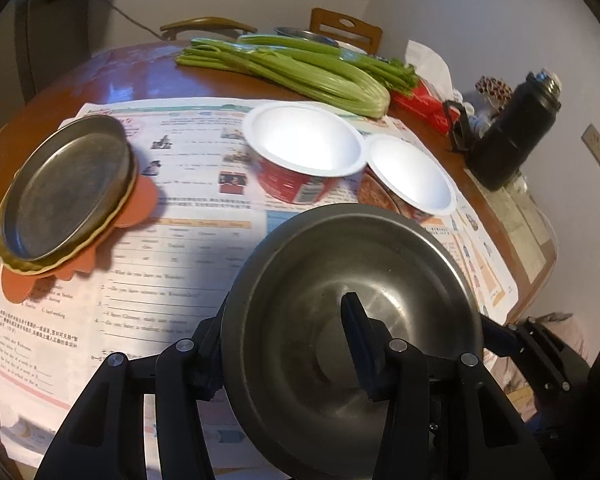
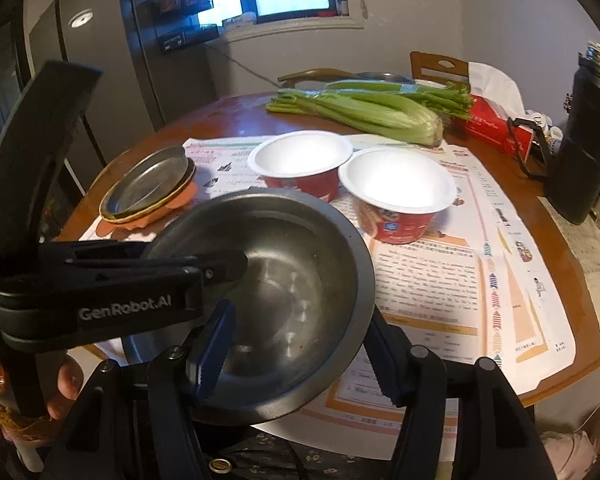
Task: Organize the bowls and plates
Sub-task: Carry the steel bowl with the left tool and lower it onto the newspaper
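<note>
1. The steel bowl (image 1: 352, 344) is held up above the near edge of the surface (image 1: 148, 72), tilted toward the cameras, with both grippers on its rim.
2. Left gripper (image 1: 284, 340): its jaws are partly open and clamp the bowl's left rim, one finger inside the bowl, the other outside the wall.
3. Right gripper (image 2: 304, 354): its jaws are partly open and clamp the bowl's near rim the same way, one blue pad inside, the other outside.
4. In the right wrist view the left gripper comes in from the left, with fingertips (image 2: 66, 384) of a hand on its handle.
5. Two red cups (image 1: 306, 152) with white insides stand side by side, rims touching, on the printed paper (image 1: 148, 280) at mid-surface.
6. A metal plate (image 1: 68, 188) lies on an orange mat (image 1: 140, 204) by the left edge.
7. Celery (image 1: 300, 72) lies along the far edge.
8. A black flask (image 1: 512, 128) stands at the right edge, near a red box (image 1: 420, 104).
</note>
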Motion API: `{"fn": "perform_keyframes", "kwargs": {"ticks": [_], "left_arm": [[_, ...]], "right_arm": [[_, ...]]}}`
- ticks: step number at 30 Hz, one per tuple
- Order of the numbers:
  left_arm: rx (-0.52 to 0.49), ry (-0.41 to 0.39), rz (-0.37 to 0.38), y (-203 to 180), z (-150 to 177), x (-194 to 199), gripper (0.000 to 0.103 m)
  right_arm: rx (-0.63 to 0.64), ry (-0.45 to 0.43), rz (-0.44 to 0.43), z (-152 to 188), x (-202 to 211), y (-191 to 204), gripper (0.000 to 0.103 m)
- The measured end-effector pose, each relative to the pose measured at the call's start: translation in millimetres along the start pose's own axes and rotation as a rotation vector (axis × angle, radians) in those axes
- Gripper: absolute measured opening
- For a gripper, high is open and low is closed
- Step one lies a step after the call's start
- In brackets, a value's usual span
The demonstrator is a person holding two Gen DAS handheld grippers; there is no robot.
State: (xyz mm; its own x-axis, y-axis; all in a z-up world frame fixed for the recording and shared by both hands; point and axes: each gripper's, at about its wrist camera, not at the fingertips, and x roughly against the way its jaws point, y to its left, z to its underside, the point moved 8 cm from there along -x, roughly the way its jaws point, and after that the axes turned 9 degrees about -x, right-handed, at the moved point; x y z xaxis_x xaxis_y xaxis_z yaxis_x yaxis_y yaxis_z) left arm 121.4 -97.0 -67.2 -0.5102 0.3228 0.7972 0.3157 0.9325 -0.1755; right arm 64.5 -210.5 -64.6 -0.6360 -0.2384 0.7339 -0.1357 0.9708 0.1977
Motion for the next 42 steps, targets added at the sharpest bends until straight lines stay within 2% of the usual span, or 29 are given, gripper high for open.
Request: {"fn": "perform_keyframes", "kwargs": {"ticks": [7, 16, 24, 42], "left_arm": [[0.027, -0.022, -0.009, 17, 2, 3, 0.051], [0.030, 0.014, 0.004, 23, 10, -12, 0.051], [0.011, 0.021, 0.011, 20, 10, -19, 0.051], [-0.023, 0.033, -0.026, 14, 9, -26, 0.052]], "right_arm": [[0.022, 0.011, -0.014, -4, -8, 17, 0.063], [0.023, 0.044, 0.000, 0, -22, 20, 0.063], [0.010, 0.075, 0.009, 5, -33, 15, 0.063], [-0.010, 0.075, -0.023, 7, -32, 7, 0.063]]}}
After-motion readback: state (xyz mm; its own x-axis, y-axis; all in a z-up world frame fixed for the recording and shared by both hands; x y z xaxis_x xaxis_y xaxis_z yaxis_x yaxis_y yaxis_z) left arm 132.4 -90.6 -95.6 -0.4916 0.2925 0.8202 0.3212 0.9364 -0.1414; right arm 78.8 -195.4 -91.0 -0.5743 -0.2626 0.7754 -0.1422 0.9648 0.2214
